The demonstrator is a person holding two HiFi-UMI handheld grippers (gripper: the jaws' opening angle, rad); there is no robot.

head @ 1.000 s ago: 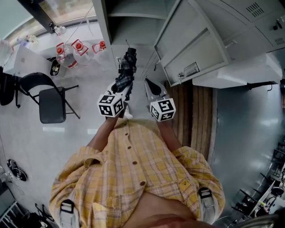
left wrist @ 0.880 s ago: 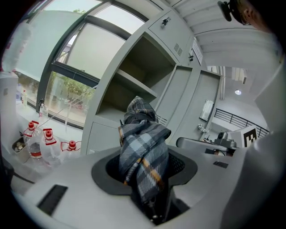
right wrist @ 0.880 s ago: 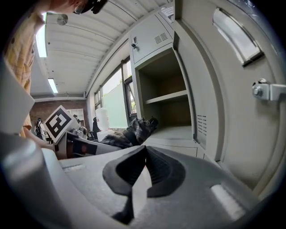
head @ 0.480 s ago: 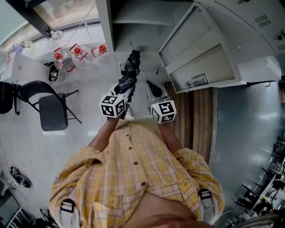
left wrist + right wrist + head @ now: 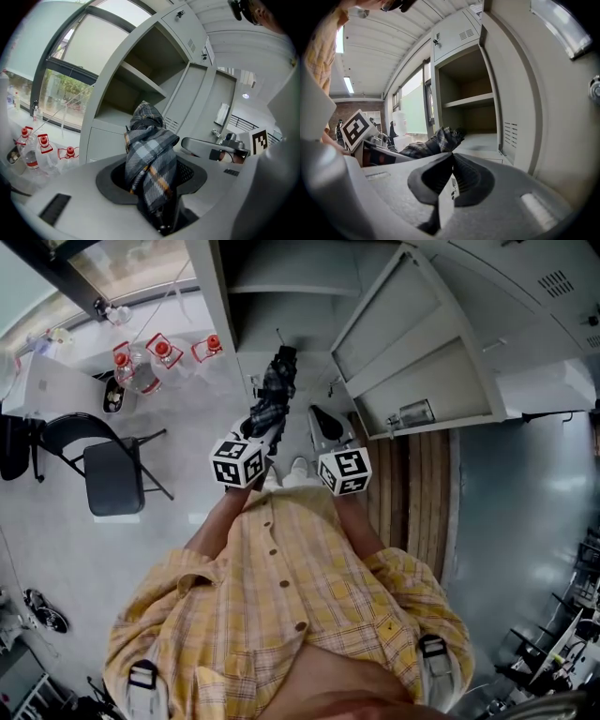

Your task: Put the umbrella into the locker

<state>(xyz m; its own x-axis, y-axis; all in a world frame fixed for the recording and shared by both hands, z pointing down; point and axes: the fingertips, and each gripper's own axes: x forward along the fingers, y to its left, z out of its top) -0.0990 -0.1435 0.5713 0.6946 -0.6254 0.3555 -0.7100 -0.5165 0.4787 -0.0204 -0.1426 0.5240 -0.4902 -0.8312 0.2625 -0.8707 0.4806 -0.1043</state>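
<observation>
My left claw (image 5: 157,190) pinched the umbrella (image 5: 149,152), pointed toward the open locker (image 5: 469,101), while my right claw (image 5: 451,180) sat pressed together, empty.

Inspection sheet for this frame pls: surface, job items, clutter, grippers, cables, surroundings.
surface: pale glossy floor, with a wood strip at the right.
job's things: folded plaid umbrella, pointing at the open locker and not yet put in. The door is swung open and the shelf is bare.
clutter: red-capped bottles and a folding chair at the left.
grippers: left gripper is shut on the umbrella. Right gripper has its jaws together and holds nothing.
cables: thin line by the window, kind unclear.
surroundings: window left of the locker, more lockers to the right.
</observation>
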